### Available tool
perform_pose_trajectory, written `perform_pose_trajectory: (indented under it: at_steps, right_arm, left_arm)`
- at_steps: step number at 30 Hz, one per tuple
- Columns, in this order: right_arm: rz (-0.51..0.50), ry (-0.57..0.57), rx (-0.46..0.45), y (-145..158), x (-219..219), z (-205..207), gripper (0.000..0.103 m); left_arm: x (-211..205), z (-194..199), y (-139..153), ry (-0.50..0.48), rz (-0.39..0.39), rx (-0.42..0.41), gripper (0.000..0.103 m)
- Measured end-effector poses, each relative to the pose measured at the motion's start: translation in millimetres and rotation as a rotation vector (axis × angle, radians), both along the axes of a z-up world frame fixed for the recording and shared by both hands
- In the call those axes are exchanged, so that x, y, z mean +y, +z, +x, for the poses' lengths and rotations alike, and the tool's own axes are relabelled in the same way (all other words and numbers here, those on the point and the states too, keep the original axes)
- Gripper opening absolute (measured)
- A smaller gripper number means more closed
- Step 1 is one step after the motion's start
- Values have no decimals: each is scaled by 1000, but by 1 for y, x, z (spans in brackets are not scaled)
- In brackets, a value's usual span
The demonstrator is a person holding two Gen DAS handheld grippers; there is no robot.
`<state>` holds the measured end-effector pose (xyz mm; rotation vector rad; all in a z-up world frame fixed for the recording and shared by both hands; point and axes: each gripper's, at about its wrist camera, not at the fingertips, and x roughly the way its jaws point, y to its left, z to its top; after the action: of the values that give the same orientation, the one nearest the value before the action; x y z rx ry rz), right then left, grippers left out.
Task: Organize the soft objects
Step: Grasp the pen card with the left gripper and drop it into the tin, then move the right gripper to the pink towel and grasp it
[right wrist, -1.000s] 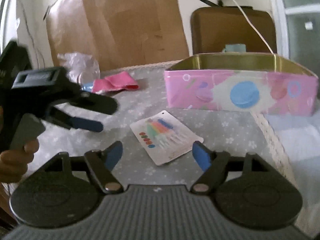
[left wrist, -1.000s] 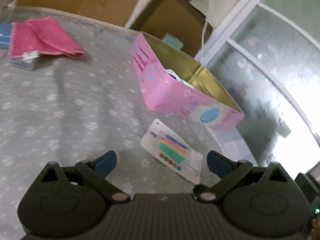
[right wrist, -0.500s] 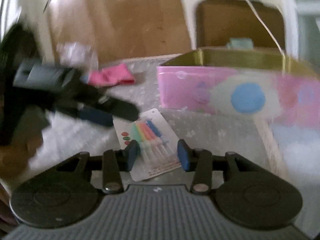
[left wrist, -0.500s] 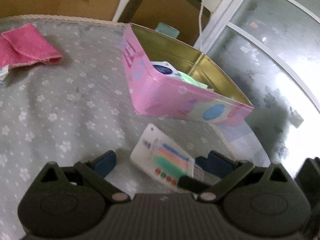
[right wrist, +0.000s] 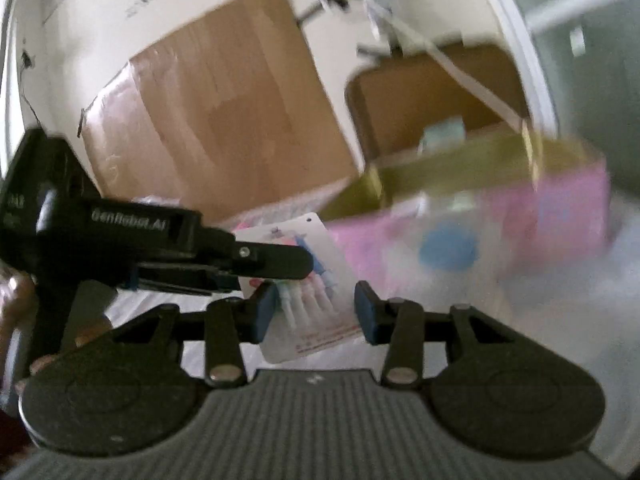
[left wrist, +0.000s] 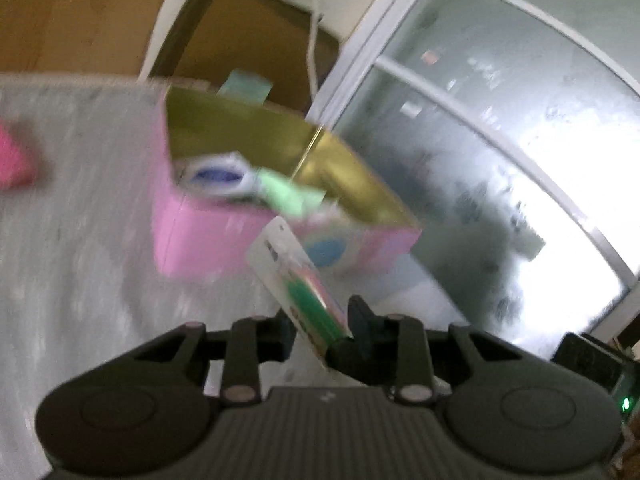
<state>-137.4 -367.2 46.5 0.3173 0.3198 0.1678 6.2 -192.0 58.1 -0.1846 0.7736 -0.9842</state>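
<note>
A white card pack (left wrist: 280,256) of coloured sticks hangs tilted above the grey cloth, in front of the pink tin (left wrist: 200,236). My left gripper (left wrist: 322,320) is shut on its lower end, pads flat against its faces. In the right wrist view the card pack (right wrist: 320,240) also sits between the blue pads of my right gripper (right wrist: 316,308), which touch its two side edges. There the left gripper (right wrist: 280,270) reaches in from the left. The pink tin (right wrist: 560,208) stands open. Inside lie a white-and-blue packet (left wrist: 216,174) and a green soft piece (left wrist: 288,196).
A pink cloth (left wrist: 12,160) lies at the far left on the flowered grey tablecloth (left wrist: 60,260). Behind the table are a cardboard sheet (right wrist: 224,112), a brown chair back (left wrist: 248,48) and a white cable (right wrist: 460,68). Frosted window panes (left wrist: 500,128) fill the right. A hand (right wrist: 16,292) holds the left gripper.
The left jaws have gone from wide open to shut on the card pack. The pack has left the cloth and risen toward the tin. The right jaws narrowed around it earlier and have stayed so.
</note>
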Motion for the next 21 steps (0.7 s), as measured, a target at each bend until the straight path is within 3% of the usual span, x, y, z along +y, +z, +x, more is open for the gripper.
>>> perform_pose_trajectory:
  at_steps: [4, 7, 12, 14, 16, 19, 21]
  right_arm:
    - [-115, -95, -84, 17, -9, 26, 46]
    - [-150, -159, -90, 16, -26, 51, 46]
    - [-270, -296, -53, 1, -46, 101, 48]
    - [-329, -329, -34, -11, -52, 117, 59]
    - [-349, -370, -3, -18, -57, 122, 61]
    - [-313, -378, -55, -17, -60, 104, 65]
    - [-321, -392, -68, -16, -57, 96, 65]
  left_arm:
    - [-32, 24, 28, 2, 7, -82, 37]
    - [-65, 49, 33, 14, 35, -105, 39]
    - [-118, 85, 25, 84, 143, -176, 57]
    - [-129, 92, 19, 146, 205, -205, 65]
    - [-128, 94, 13, 197, 246, -219, 71]
    - [-106, 85, 8, 209, 251, -263, 78]
    - [-82, 76, 8, 243, 242, -296, 95]
